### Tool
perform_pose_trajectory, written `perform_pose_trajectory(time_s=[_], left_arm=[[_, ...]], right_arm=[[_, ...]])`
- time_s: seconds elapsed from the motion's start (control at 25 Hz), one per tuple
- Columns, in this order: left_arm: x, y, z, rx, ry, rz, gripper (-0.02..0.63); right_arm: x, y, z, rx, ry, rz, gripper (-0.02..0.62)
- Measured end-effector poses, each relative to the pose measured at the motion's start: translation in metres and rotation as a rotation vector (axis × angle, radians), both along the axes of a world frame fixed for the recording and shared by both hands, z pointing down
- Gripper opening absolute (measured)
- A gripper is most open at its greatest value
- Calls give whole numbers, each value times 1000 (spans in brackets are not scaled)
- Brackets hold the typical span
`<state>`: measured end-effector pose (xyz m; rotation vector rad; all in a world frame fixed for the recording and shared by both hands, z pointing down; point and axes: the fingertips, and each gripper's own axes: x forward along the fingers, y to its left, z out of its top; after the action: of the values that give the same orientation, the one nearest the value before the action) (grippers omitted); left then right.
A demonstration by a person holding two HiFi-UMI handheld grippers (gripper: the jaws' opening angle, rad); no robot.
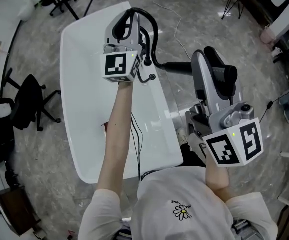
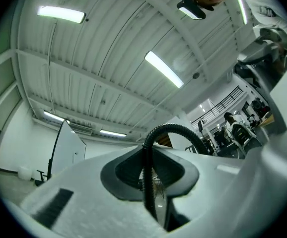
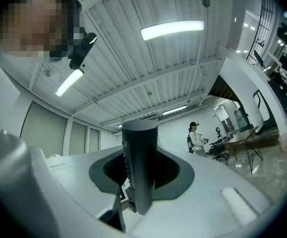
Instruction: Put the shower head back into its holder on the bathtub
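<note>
Bathtub [image 1: 79, 109], white and long, lies below the person and fills the middle of the head view. An office chair [image 1: 29, 101] stands on the floor beside its far-left rim.

Above the tub's basin the left gripper [image 2: 151, 182] points upward with its jaws clenched on the black ribbed hose [image 1: 154, 39]. The hose arches in a loop over that gripper, then drops and runs across the tub's right rim. Over that right rim the right gripper [image 3: 142, 182] is clamped on the shower head [image 3: 139, 152], whose dark cylindrical handle stands upright between the jaws, well above the tub. I cannot pick out the holder on the bathtub. It probably sits by the right rim, under or behind the right gripper.

The main risk, as I judge it, is that the holder is masked by the very gripper carrying the head, so the handle may meet it off-line and knock the rim. The handle is round and smooth, so it could twist or slip in the jaws under sideways pull. The high loop could cause that pull if it catches on the left gripper, or if the hose draws tight between the two grips as they part.
</note>
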<state>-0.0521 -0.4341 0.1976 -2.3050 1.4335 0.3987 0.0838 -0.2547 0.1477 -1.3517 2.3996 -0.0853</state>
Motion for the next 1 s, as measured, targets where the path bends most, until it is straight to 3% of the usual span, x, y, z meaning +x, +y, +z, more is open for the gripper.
perform_pose_trajectory(time_s=[0.12,0.2,0.44,0.56,0.72,1.0], left_arm=[[11,-9,-26,55,1,35,51],[19,-17,-25,63,-41,43,51],[22,-48,37,-41,-88,41,51],[14,-61,58,-76,-85,31,51],[-4,-51,53,-47,-71,4,51],[-63,-31,24,-12,-147,-128,51]], right_arm=[[5,-11,-4,13,-14,5,107],[6,-20,-2,8,-23,4,107],[5,-52,27,-54,-17,10,109],[4,-68,42,-92,-17,13,109],[2,-83,51,-122,-37,10,108],[-20,-78,45,-104,-73,-47,107]])
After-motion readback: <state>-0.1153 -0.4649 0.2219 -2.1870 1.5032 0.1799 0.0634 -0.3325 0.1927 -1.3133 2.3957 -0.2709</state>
